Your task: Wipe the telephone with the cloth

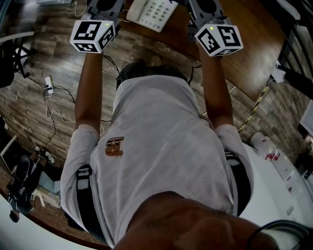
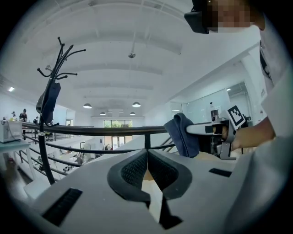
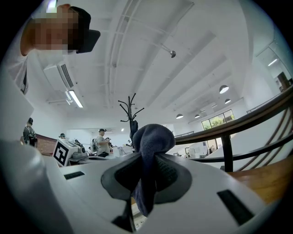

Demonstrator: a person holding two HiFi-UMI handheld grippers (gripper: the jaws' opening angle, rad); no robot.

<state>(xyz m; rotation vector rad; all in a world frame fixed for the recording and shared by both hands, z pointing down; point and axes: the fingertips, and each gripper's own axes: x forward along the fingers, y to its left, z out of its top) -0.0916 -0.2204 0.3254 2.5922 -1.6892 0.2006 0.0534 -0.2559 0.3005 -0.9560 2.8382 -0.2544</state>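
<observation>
A white telephone (image 1: 149, 12) with a keypad lies on the brown wooden table (image 1: 249, 44) at the top of the head view, between my two grippers. My left gripper (image 2: 147, 168) is shut with nothing between its pads, held level above the table's near edge. My right gripper (image 3: 144, 176) is shut on a dark blue cloth (image 3: 149, 155), which bunches above the jaws and hangs below them. In the left gripper view the same cloth (image 2: 183, 135) shows at the tip of the right gripper (image 2: 190, 132). Both marker cubes (image 1: 93, 34) show in the head view; the jaws there are hidden.
A black railing (image 2: 91, 130) runs across behind the table. A coat stand (image 2: 48, 105) rises at the left. Cables and a power strip (image 1: 49, 85) lie on the wood floor. A white machine (image 1: 279, 176) stands at my right. People stand far off in the hall.
</observation>
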